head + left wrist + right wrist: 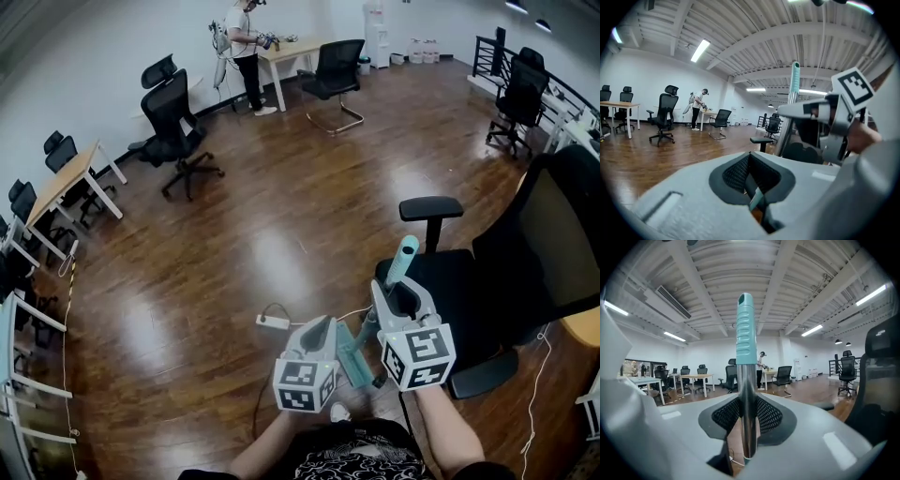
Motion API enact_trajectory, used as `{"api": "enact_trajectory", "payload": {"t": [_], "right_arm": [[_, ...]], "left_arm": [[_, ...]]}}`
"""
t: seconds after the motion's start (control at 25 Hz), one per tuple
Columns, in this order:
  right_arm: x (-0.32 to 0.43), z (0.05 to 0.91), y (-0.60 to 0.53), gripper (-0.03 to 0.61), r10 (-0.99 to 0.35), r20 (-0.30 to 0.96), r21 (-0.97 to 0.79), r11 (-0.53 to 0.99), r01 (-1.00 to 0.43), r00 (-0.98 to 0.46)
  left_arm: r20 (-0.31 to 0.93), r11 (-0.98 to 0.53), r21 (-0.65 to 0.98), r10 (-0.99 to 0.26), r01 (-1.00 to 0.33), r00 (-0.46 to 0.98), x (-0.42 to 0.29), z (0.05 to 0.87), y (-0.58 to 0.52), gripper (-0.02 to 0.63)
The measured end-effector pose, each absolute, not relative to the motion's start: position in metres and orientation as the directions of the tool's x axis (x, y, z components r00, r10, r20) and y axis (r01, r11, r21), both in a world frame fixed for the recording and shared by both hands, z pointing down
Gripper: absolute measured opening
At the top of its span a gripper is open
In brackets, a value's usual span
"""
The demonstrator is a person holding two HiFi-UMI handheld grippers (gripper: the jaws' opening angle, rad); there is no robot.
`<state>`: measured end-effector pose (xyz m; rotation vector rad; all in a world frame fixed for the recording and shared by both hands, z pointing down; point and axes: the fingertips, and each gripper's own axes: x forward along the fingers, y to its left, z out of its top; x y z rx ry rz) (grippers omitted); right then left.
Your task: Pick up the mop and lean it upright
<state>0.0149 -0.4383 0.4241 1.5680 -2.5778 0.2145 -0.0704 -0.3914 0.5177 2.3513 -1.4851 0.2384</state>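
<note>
The mop handle (747, 394) is a shiny metal pole with a teal grip (745, 329) on top, and it stands nearly upright. My right gripper (747, 416) is shut on the pole just below the teal grip (405, 258), pads pressing both sides. In the head view the right gripper (403, 298) sits in front of the black chair seat. A teal lower part of the mop (352, 356) shows between the two grippers. My left gripper (322, 328) is beside it to the left, jaws together and holding nothing. From the left gripper (751, 176) view, the pole (791, 101) rises at the right.
A black office chair (525, 253) stands close on the right, its armrest (430, 207) just beyond the mop. A white power strip (273, 322) with a cable lies on the wood floor ahead. Desks and chairs (178, 127) line the left; a person (246, 47) stands far off.
</note>
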Motion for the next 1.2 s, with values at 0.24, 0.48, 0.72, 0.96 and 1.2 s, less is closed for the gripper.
{"api": "enact_trajectory", "payload": {"t": [0.24, 0.48, 0.72, 0.96, 1.2], "right_arm": [[-0.002, 0.354, -0.427, 0.095, -0.868, 0.045, -0.032, 0.494, -0.869, -0.495], [-0.024, 0.335, -0.417, 0.095, -0.848, -0.003, 0.001, 0.53, -0.848, -0.53], [-0.028, 0.34, -0.419, 0.095, -0.852, 0.007, 0.01, 0.524, -0.852, -0.524], [-0.024, 0.365, -0.427, 0.095, -0.871, 0.034, -0.006, 0.49, -0.872, -0.49], [-0.012, 0.408, -0.437, 0.095, -0.88, 0.109, -0.032, 0.462, -0.887, -0.462]], "left_arm": [[0.313, -0.392, 0.178, -0.847, -0.903, 0.429, -0.083, 0.517, -0.386, 0.003], [0.299, -0.376, 0.14, -0.866, -0.916, 0.402, -0.096, 0.514, -0.384, 0.003], [0.271, -0.362, 0.183, -0.875, -0.914, 0.401, -0.104, 0.508, -0.382, 0.003], [0.268, -0.342, 0.188, -0.884, -0.921, 0.383, -0.114, 0.51, -0.383, 0.003], [0.285, -0.344, 0.196, -0.876, -0.918, 0.389, -0.106, 0.513, -0.388, 0.003]]}}
